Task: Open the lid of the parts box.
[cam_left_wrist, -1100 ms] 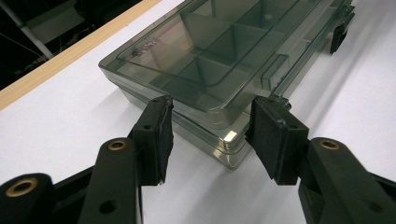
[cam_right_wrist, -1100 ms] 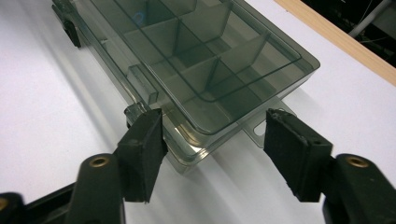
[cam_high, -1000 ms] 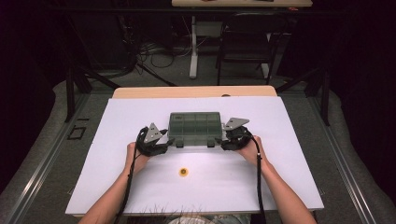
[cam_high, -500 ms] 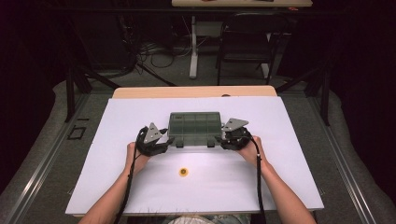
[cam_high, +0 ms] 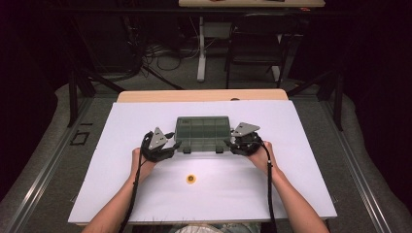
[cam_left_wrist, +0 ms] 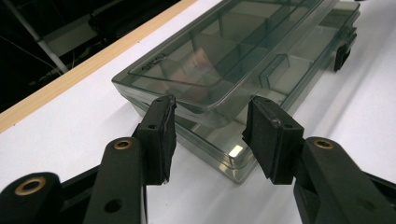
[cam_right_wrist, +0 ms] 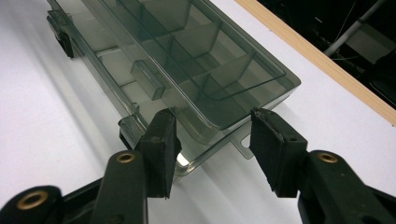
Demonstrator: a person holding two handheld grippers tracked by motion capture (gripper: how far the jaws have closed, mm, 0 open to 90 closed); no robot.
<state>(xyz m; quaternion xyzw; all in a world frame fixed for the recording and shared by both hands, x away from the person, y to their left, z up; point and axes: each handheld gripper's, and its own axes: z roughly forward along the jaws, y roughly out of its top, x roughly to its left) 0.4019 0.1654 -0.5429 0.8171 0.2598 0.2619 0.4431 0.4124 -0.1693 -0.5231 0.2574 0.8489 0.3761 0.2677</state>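
High view: organizer box (cam_high: 202, 132) sits mid-mat (cam_high: 121, 194).

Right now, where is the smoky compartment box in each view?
High view: compartment box at table centre, between both grippers.
Left gripper view: it runs from the upper right down to a corner between the fingers.
Right gripper view: it runs from the upper left to its end between the fingers.
Shared landmark: the table's wooden edge.
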